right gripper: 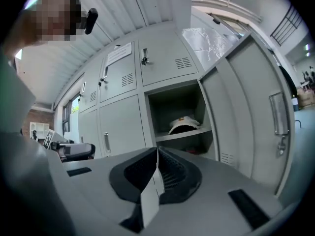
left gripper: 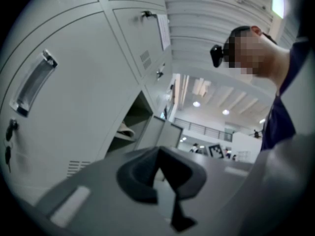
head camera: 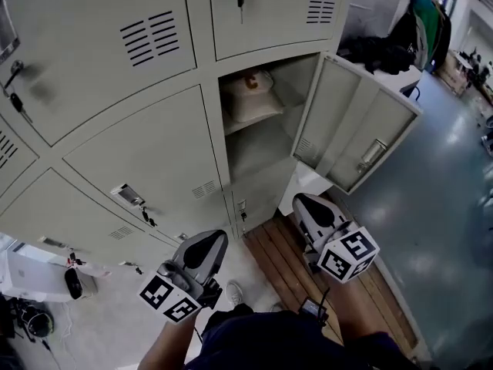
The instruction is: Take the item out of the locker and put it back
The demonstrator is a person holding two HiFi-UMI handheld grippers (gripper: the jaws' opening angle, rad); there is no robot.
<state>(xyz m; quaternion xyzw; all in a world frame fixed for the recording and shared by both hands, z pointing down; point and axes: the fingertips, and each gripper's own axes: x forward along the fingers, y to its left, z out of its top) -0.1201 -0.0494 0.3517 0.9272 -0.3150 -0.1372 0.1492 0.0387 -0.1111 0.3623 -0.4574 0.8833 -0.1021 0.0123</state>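
Observation:
A white cap (head camera: 250,95) with an orange emblem lies on the upper shelf of the one open locker compartment (head camera: 262,149). It also shows in the right gripper view as the cap (right gripper: 183,124) and, small, in the left gripper view as the cap (left gripper: 125,131). The locker door (head camera: 362,126) stands swung out to the right. My left gripper (head camera: 212,239) and right gripper (head camera: 306,203) hang low in front of the lockers, well short of the opening. The jaws of the left gripper (left gripper: 158,154) and of the right gripper (right gripper: 156,152) meet at the tips with nothing between them.
Closed locker doors (head camera: 146,168) with keys in their locks fill the left side. A wooden pallet (head camera: 281,260) lies on the floor below the open compartment. A white box (head camera: 35,274) sits on the floor at far left. Dark bags (head camera: 377,52) lie behind the open door.

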